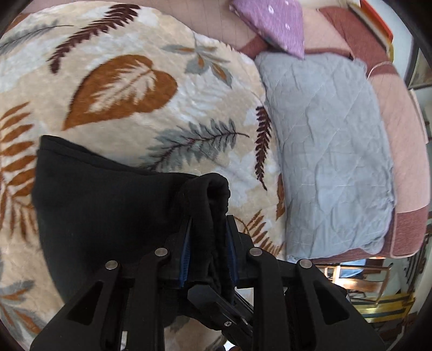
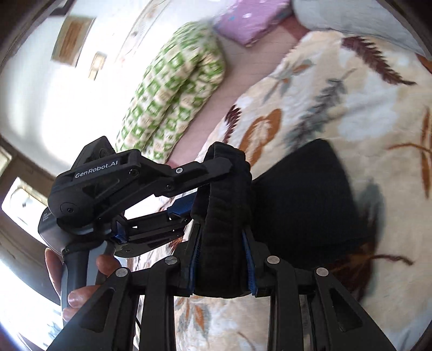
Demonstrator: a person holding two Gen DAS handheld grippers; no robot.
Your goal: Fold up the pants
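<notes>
Black pants (image 1: 102, 216) hang over a cream blanket with a leaf print (image 1: 121, 94). My left gripper (image 1: 208, 218) is shut on a bunched ribbed edge of the pants, its blue pads pressing both sides of the cloth. In the right wrist view my right gripper (image 2: 222, 229) is shut on the thick ribbed waistband (image 2: 226, 189). The rest of the black pants (image 2: 305, 199) trails off to the right above the blanket. The left gripper (image 2: 197, 186) comes in from the left and clamps the same band beside mine, and a person's hand (image 2: 75, 272) holds its handle.
A grey quilted pillow (image 1: 329, 151) lies right of the blanket on a pink bed cover (image 1: 399, 151). A purple folded cloth (image 1: 272, 24) sits at the head. A green and white patterned bolster (image 2: 172, 100) lies along the wall side. Chairs (image 1: 359, 283) stand beyond the bed's edge.
</notes>
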